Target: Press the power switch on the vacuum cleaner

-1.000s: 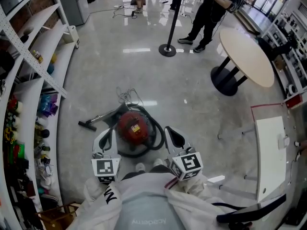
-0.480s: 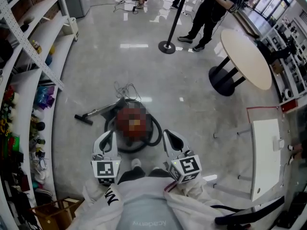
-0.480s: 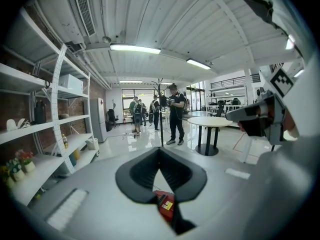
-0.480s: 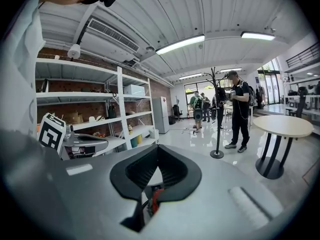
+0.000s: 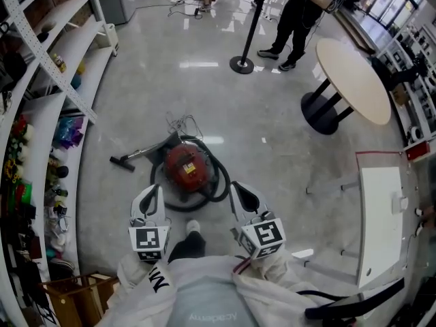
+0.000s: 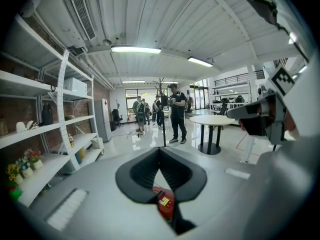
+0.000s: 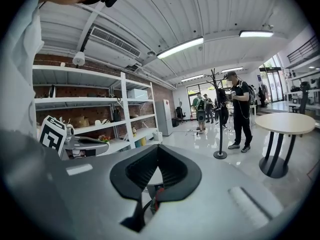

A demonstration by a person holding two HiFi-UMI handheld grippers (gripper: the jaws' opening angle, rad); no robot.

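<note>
At the bottom of the head view, the person's white sleeves [image 5: 204, 285] reach forward with a gripper in each hand. The left gripper [image 5: 151, 195] sits lower left of centre and the right gripper [image 5: 240, 191] lower right of centre, each with its marker cube nearest the body. In the left gripper view, the left gripper's [image 6: 160, 150] fingers meet at their tips and clamp nothing. In the right gripper view, the right gripper [image 7: 157, 148] is the same: tips together, nothing held. A shoe [image 5: 193, 228] shows between the two grippers, low in the frame.

Just beyond the fingertips, near the middle of the head view, the red vacuum [image 5: 187, 169] stands on the grey floor [image 5: 272, 148]. Neither gripper touches it. It also shows through the gap behind the left fingers [image 6: 165, 204]. It carries a yellow label on top, but its power switch cannot be made out. A black hose [image 5: 221, 182] loops round its body. A wand [image 5: 136, 157] runs off to the left and ends in a floor nozzle. A tangled cord [image 5: 180, 125] lies just past the vacuum.

Shelves [image 5: 61, 67] line the left edge. Farther off, upper right, stand a round table [image 5: 354, 80], a post [image 5: 242, 60] on a round base, and a person in black [image 5: 300, 12].
</note>
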